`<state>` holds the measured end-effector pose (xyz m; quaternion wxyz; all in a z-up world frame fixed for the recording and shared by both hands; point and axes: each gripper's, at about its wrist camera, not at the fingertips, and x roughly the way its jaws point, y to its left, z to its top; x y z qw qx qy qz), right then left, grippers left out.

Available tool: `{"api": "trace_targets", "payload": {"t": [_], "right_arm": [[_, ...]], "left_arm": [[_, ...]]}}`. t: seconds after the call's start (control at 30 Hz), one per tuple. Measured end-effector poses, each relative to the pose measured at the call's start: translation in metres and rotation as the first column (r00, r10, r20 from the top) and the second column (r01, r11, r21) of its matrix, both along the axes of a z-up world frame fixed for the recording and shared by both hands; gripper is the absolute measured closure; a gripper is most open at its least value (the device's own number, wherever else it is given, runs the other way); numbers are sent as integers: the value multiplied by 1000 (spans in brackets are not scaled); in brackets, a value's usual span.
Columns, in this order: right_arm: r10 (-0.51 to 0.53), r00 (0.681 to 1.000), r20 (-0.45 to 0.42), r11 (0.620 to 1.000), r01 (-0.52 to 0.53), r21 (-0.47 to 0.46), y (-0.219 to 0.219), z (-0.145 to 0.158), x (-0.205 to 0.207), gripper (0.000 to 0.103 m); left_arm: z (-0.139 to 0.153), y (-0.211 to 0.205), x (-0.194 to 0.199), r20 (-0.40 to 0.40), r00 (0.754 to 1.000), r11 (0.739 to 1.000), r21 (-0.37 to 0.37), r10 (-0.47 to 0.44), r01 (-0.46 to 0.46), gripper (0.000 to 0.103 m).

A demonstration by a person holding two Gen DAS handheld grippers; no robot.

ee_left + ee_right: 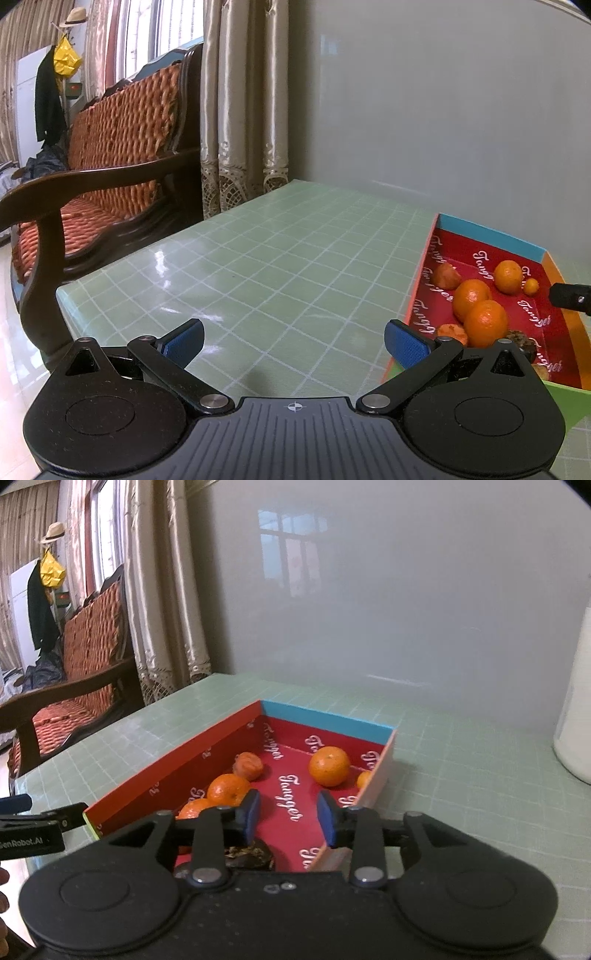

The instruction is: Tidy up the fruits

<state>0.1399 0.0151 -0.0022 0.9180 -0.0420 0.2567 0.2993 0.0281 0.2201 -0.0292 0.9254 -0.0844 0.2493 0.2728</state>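
Note:
A red cardboard box point(325, 720) with a blue far wall lies on the green checked table point(280, 258). Inside it are several oranges: a large one point(329, 766) at the far right, a tiny one point(364, 779) beside the right wall, two point(228, 789) along the left wall, and a wrinkled one point(248, 766) behind them. A dark shrivelled fruit point(251, 854) lies at the near end. My right gripper point(289, 808) hovers over the box's near end, open, with nothing between its blue pads. My left gripper point(293, 334) stands wide open over bare table, left of the box point(487, 230).
A wooden sofa point(110, 155) with orange cushions stands past the table's left edge, with curtains point(243, 110) behind it. A grey wall runs along the table's far side. A white container point(576, 709) stands on the table to the right of the box.

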Motion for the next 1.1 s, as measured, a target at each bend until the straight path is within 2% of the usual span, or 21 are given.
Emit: {"api": "trace_targets", "payload": {"t": [0.03,0.07,0.1,0.17,0.27,0.33,0.4,0.43,0.7,0.93,1.1], "right_arm": [[-9,1000,4,1000,9,2,-2,1,-1,50],[-23,1000,14,1000,23,5,-5,3,-4,36],[-39,999,27,999,39,9,-9,5,-8,30],[-60,998,35,998,59,13,-16,9,-15,29],[-101,994,34,995,100,30,-29,15,-27,18],[-123,992,32,992,122,41,-38,20,-37,16],[-149,988,27,988,148,48,-46,24,-47,4],[-159,987,25,986,158,50,-48,25,-51,2],[-259,965,36,965,256,55,-64,40,-88,0],[-352,934,60,935,350,52,-75,54,-112,0],[-372,923,95,928,370,36,-76,61,-134,0]], "left_arm": [[1,-2,0,1,1000,1000,6,5,-5,0],[1,-1,0,3,1000,1000,8,8,-8,0],[1,-2,0,4,1000,1000,8,11,-11,0],[3,-2,-2,23,1000,1000,4,11,-11,0],[6,-1,-5,27,1000,1000,2,3,-3,0],[8,-1,-7,24,1000,1000,0,-3,3,0],[12,-2,-8,20,1000,1000,-17,-16,17,0],[15,-3,-9,14,999,999,-27,-28,29,0],[53,-51,-21,4,987,987,19,-159,159,0],[91,-89,-48,57,967,968,27,-250,249,0],[105,-105,-66,72,955,958,40,-287,285,0]]}}
